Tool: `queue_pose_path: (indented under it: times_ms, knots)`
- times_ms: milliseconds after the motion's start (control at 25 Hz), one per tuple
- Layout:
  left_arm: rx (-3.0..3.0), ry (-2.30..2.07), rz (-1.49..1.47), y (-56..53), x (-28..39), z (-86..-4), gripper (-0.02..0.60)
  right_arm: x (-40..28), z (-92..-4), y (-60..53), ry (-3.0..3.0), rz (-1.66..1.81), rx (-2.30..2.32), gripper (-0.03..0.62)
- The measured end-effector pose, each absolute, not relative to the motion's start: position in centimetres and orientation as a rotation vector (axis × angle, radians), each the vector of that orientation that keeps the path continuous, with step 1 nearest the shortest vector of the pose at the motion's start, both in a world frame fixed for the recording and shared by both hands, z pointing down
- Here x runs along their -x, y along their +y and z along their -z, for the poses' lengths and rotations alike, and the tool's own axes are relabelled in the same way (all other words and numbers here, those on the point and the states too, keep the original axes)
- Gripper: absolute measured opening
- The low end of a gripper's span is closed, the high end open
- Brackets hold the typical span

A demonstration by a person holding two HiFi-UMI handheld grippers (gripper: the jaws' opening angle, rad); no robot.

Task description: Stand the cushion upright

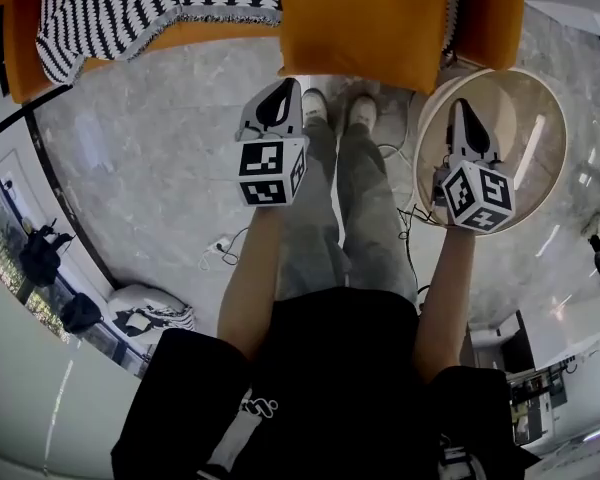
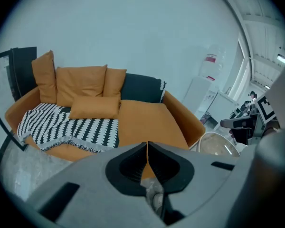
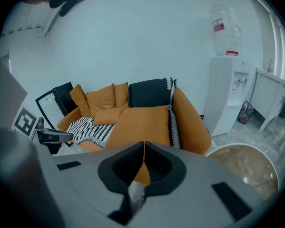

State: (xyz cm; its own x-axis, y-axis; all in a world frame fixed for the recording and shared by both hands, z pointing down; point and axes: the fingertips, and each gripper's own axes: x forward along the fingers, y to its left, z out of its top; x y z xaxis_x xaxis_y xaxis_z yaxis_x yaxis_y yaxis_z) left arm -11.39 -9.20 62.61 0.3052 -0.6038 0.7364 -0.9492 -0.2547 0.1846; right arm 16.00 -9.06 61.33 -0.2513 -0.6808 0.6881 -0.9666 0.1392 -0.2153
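Though flat, smooth rectangular cushion point(image 2: 95, 107)

Orange cushion point(image 2: 95, 107), lying flat, on sofa point(image 2: 152, 122)

A lounge-like room: orange sofa point(image 2: 147, 122), water dispenser point(image 3: 225, 99), round glass table point(image 1: 540, 118).

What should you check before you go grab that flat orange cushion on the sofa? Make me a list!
1. Flat cushion found: ok, it lies on the striped throw.
2. Nothing on top of it: ok.
3. Left gripper open for grabbing: not ok, jaws together, empty.
4. Right gripper open for grabbing: not ok, jaws together, empty.
5. Grippers at the cushion: not ok, both are short of the sofa.
6. Right gripper clear of the round table: cannot tell.
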Motion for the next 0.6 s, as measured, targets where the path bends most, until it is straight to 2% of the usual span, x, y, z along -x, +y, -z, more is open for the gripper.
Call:
queue_pose_path:
  times_ms: [600]
  knots:
    - [-1.901,-1.261,-0.925,-4.8,13.4,-76.7,0.015,-18.1,-76.0,-4.8,-1.840,-0.940,-1.433,0.011]
